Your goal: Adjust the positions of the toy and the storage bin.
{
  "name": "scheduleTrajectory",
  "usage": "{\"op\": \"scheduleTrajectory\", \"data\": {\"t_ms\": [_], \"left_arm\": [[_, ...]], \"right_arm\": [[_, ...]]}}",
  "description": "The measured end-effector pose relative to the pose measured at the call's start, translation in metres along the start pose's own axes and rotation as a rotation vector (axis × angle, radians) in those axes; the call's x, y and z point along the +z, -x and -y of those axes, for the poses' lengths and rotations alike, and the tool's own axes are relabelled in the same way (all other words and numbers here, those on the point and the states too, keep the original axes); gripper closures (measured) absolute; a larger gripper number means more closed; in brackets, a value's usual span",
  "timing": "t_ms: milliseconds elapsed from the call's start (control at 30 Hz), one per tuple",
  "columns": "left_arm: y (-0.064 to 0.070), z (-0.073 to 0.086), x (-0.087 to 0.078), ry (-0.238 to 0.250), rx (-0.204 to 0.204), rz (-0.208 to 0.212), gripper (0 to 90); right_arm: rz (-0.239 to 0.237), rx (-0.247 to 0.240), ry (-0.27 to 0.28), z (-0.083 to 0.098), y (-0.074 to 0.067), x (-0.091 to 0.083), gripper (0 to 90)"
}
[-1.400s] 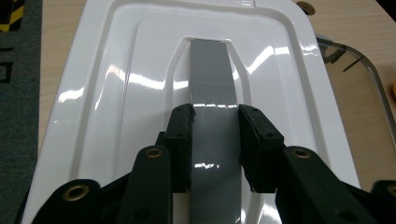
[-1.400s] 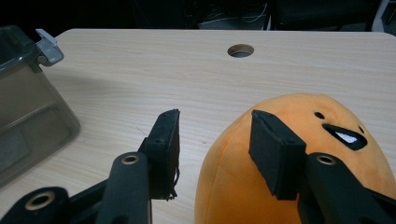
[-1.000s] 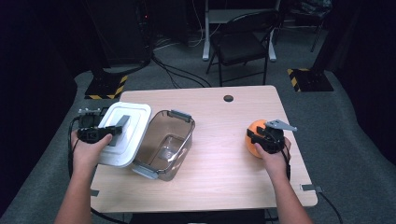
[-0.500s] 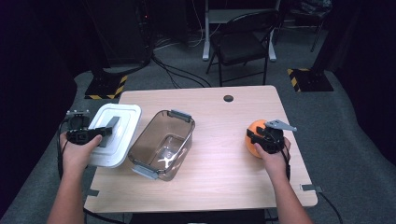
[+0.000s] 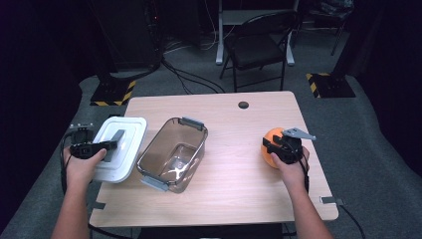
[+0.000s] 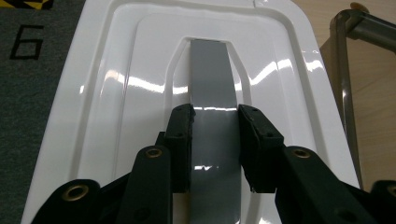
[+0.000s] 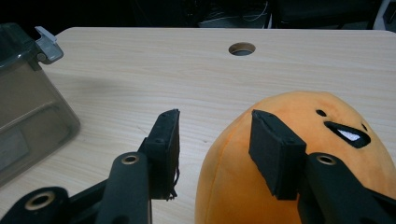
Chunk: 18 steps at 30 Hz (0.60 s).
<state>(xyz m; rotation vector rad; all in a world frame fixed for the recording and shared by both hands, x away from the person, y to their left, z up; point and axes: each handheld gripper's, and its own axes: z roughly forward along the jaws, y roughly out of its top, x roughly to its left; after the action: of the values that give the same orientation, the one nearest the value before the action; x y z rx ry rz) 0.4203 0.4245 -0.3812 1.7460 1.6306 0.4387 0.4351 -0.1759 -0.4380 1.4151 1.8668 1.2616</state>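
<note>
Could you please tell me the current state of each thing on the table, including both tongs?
Lid: off the container, flat at the table's left edge, held by its grey strip.
Container: open, empty, upright.
Orange plush toy: resting on the table, not gripped.
Left tongs: shut on the lid's grey strip.
Right tongs: open, one pad over the toy.

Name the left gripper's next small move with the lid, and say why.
Probably lower the white lid onto the table and let go. The left gripper clamps its grey handle strip, and the lid overhangs the table's left edge, clear of the open container.
</note>
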Motion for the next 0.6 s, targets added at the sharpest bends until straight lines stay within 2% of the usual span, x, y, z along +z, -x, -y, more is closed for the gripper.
{"op": "scheduleTrajectory", "data": {"t_ms": [100, 300, 400, 600], "left_arm": [[-0.003, 0.002, 0.002, -0.008, -0.004, -0.003, 66.2], [-0.01, 0.012, 0.008, 0.006, -0.012, 0.002, 66.2], [-0.013, 0.019, 0.014, 0.009, -0.016, -0.014, 66.2], [-0.014, 0.029, 0.025, 0.001, -0.026, -0.016, 66.2]], "right_arm": [[0.0, -0.001, 0.0, 0.0, 0.0, 0.0, 52.2], [0.001, 0.0, 0.0, 0.0, 0.0, 0.0, 52.2], [0.0, -0.002, -0.001, 0.0, 0.0, 0.0, 52.2], [0.002, -0.001, 0.0, 0.0, 0.0, 0.0, 52.2]]}}
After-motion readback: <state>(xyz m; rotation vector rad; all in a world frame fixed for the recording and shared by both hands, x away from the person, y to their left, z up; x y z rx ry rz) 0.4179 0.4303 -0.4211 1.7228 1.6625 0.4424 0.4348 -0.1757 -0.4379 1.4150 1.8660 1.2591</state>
